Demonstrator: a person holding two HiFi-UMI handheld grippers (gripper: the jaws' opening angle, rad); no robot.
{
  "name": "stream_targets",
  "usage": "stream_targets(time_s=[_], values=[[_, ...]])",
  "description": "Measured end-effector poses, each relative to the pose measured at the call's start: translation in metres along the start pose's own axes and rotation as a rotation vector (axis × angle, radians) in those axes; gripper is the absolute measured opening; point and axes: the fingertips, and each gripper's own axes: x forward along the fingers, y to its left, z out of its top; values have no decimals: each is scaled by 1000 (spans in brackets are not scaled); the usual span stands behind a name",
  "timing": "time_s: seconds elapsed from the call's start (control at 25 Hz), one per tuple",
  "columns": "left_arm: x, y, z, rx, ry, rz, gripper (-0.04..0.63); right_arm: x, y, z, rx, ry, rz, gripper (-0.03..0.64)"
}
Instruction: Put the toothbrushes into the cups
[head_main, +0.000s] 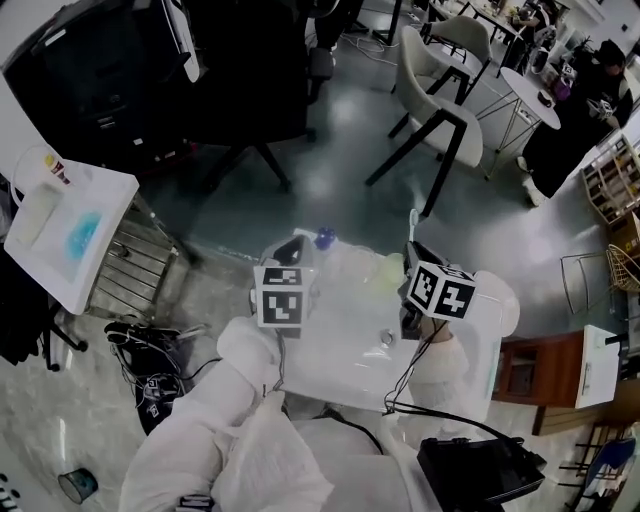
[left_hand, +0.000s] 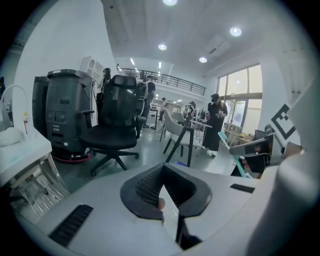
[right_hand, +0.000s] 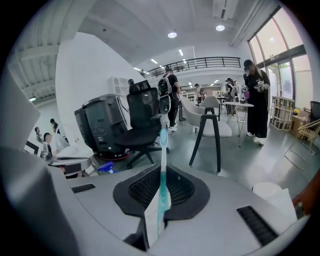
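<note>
Near half of the table (head_main: 340, 365) lies open; a pale cup (head_main: 384, 270) blocks its far edge.

No words, brands, numbers or signs legible in any view. Only print visible: black-and-white square marker patterns on left cube (head_main: 281, 297) and right cube (head_main: 441, 290), with no letters or digits in them. Labels on black machine (left_hand: 65, 115) too small and blurred to read.
</note>
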Motion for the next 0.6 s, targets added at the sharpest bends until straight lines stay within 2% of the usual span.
stream_targets(time_s=[0.32,0.6], values=[[31,35,20,4,-6,22,5,37,-13,5,93,-36,27,46],[38,53,-14,-50,42,43,5,58,-18,0,122,-48,29,48]])
